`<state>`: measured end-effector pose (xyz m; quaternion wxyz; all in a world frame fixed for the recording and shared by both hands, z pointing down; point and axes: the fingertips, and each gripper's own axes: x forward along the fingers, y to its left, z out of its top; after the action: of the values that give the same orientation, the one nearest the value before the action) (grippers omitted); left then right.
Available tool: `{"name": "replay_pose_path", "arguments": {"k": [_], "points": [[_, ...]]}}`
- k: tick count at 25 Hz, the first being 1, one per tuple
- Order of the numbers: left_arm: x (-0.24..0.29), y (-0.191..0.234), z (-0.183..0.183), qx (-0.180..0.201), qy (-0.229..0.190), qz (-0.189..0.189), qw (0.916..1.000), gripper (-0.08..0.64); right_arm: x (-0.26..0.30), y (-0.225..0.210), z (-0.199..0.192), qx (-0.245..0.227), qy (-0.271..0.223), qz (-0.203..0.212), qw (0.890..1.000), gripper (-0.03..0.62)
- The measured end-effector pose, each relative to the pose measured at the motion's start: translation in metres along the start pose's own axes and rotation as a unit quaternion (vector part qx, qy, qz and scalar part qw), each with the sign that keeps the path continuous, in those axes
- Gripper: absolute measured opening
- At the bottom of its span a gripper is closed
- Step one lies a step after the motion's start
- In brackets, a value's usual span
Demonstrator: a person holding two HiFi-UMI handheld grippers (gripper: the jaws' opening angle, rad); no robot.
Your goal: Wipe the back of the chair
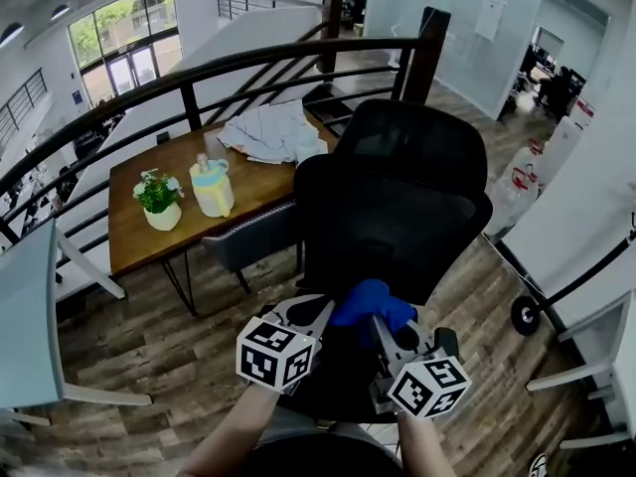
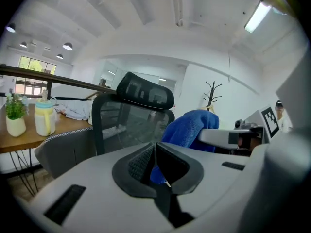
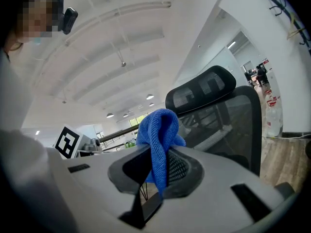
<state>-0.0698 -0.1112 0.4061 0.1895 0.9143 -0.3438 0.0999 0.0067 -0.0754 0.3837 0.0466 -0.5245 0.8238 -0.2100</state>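
Right gripper (image 3: 158, 165) clamped on blue cloth (image 3: 158, 130), left gripper (image 2: 154, 154) clenched shut, before black chair back (image 1: 397, 212).

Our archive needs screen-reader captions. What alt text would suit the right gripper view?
A blue cloth is clamped between the jaws of the right gripper and bunches up above them. Beyond it, to the right, stands a black mesh office chair with a headrest, under a white ceiling.

head view overhead, gripper views low beside chair (image 1: 397, 197)
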Motion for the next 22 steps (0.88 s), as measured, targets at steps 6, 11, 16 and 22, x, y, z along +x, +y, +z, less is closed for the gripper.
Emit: {"name": "replay_pose_path", "arguments": {"k": [6, 11, 16, 22], "points": [[0.018, 0.025, 0.012, 0.006, 0.012, -0.035, 0.9993, 0.028, 0.027, -0.005, 0.008, 0.002, -0.014, -0.034, 0.999, 0.063], [0.030, 0.024, 0.018, 0.021, 0.019, -0.058, 0.9979, 0.028, 0.031, -0.012, 0.016, 0.010, -0.028, -0.053, 0.998, 0.063], [0.036, 0.022, 0.030, 0.026, 0.009, -0.063, 0.9976, 0.028, 0.035, -0.015, 0.030, 0.003, -0.036, -0.061, 0.997, 0.063], [0.038, 0.027, 0.047, 0.024, -0.011, -0.060, 0.9978, 0.028, 0.049, -0.017, 0.044, -0.010, -0.037, -0.056, 0.998, 0.063]]}}
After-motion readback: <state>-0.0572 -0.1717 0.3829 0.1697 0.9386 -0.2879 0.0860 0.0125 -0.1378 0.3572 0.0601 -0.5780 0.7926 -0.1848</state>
